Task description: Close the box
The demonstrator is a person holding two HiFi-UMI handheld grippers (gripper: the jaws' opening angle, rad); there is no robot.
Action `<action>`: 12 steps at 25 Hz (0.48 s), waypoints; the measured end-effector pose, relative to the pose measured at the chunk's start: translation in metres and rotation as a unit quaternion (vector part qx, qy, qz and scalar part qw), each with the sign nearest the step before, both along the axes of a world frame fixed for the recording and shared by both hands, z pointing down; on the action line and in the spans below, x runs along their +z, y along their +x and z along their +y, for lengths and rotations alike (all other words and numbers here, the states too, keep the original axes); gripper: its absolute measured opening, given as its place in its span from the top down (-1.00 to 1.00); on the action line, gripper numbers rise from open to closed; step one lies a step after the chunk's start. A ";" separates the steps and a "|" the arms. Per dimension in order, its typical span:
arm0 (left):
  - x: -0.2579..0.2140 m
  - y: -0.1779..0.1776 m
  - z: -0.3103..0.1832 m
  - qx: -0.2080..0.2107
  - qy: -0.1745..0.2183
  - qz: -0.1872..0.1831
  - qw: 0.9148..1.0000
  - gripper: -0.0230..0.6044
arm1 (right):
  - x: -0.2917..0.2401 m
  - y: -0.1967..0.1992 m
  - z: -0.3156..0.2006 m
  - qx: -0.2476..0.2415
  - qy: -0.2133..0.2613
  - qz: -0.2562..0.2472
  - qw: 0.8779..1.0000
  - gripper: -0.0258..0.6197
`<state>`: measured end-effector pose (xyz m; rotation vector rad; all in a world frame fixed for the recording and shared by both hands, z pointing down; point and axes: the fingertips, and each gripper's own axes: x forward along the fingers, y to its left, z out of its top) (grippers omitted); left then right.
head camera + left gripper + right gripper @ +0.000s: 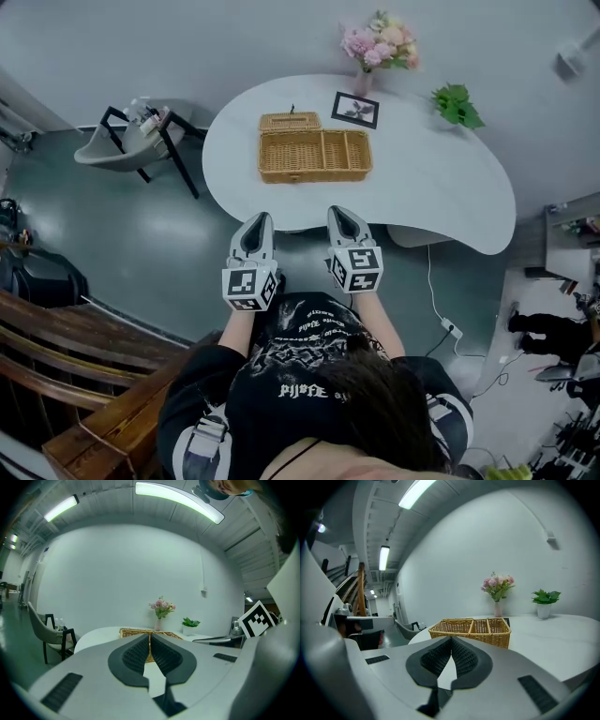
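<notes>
A wicker box (pixel 315 156) with several compartments stands open on the white table (pixel 441 187). Its woven lid (pixel 290 121) is swung back behind the box's left part. My left gripper (pixel 260 218) and right gripper (pixel 339 212) hover side by side at the table's near edge, short of the box, both pointing toward it. The jaws of both are shut with nothing between them. In the left gripper view the box (pixel 136 632) peeks over the shut left gripper (pixel 150 635). The right gripper view shows the box (pixel 473 629) ahead of the shut right gripper (pixel 451 639).
Behind the box stand a framed picture (pixel 355 109), a vase of pink flowers (pixel 377 45) and a small green plant (pixel 457 104). A grey chair (pixel 122 150) sits left of the table. A cable and power strip (pixel 450 328) lie on the floor at the right.
</notes>
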<state>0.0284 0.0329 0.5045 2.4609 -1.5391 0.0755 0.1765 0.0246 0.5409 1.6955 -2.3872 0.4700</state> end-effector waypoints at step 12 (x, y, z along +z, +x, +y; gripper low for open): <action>0.004 -0.031 -0.074 0.033 -0.016 0.011 0.999 0.83 | 0.001 -0.032 -0.055 0.027 -0.017 0.021 0.999 0.84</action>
